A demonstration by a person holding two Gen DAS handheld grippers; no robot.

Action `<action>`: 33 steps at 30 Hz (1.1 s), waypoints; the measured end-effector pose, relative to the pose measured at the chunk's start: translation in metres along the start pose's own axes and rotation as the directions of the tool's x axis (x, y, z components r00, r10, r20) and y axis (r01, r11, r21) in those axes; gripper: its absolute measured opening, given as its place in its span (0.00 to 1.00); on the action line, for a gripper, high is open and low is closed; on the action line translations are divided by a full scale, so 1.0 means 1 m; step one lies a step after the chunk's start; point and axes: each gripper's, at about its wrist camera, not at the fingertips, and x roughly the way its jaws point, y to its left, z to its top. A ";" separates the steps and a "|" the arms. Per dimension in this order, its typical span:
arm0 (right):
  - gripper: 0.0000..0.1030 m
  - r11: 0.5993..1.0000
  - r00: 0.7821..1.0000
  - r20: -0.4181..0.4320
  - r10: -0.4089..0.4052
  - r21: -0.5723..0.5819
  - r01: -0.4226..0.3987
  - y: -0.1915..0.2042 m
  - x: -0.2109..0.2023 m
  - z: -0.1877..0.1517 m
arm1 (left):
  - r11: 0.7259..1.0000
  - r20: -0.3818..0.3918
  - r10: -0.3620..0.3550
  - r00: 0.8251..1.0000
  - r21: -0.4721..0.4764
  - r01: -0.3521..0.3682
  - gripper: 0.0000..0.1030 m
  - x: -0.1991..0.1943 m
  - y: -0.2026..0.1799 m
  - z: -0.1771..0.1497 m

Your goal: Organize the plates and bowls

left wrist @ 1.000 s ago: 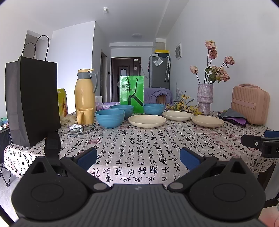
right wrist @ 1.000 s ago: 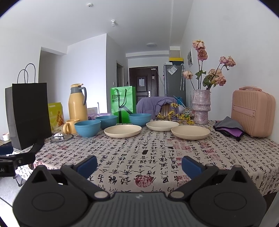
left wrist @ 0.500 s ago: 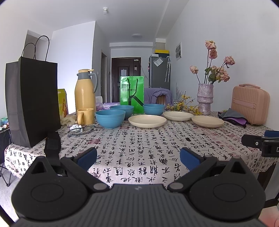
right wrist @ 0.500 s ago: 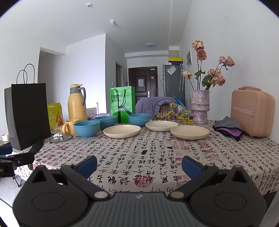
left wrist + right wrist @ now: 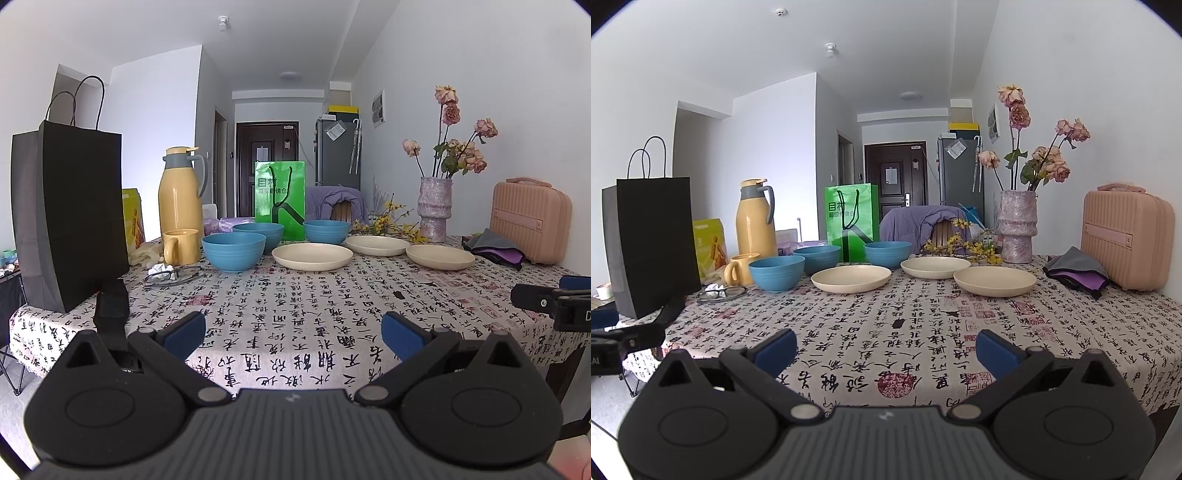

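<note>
Left gripper (image 5: 293, 330) spread wide, empty, low over the near table edge (image 5: 295, 354). At 10 o'clock, black bag (image 5: 70, 218); at 11, yellow flask (image 5: 180, 199) and mug (image 5: 181, 246). Toward 12, three blue bowls (image 5: 233, 250), upright and unstacked. At 12 to 1, three cream plates (image 5: 312, 255), lying apart in a row. Right gripper (image 5: 886, 349) likewise spread wide, empty, well short of the plates.

Calligraphy-clothed table (image 5: 295, 314), blue bowls (image 5: 233, 246), cream plates (image 5: 312, 256)
</note>
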 end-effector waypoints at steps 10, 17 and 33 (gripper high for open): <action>1.00 1.000 1.000 -0.009 0.009 0.029 -0.009 -0.005 0.006 -0.007 | 1.000 -0.013 0.013 1.000 0.004 -0.013 1.00 0.005 -0.002 0.000; 1.00 0.998 1.000 -0.016 -0.015 0.067 0.016 -0.019 0.015 -0.015 | 0.998 -0.011 0.056 0.998 0.005 -0.056 1.00 0.018 0.000 0.000; 1.00 0.981 0.988 -0.092 -0.125 0.137 0.137 -0.067 0.051 -0.032 | 0.999 -0.074 0.037 0.997 0.003 -0.037 1.00 0.075 -0.012 0.005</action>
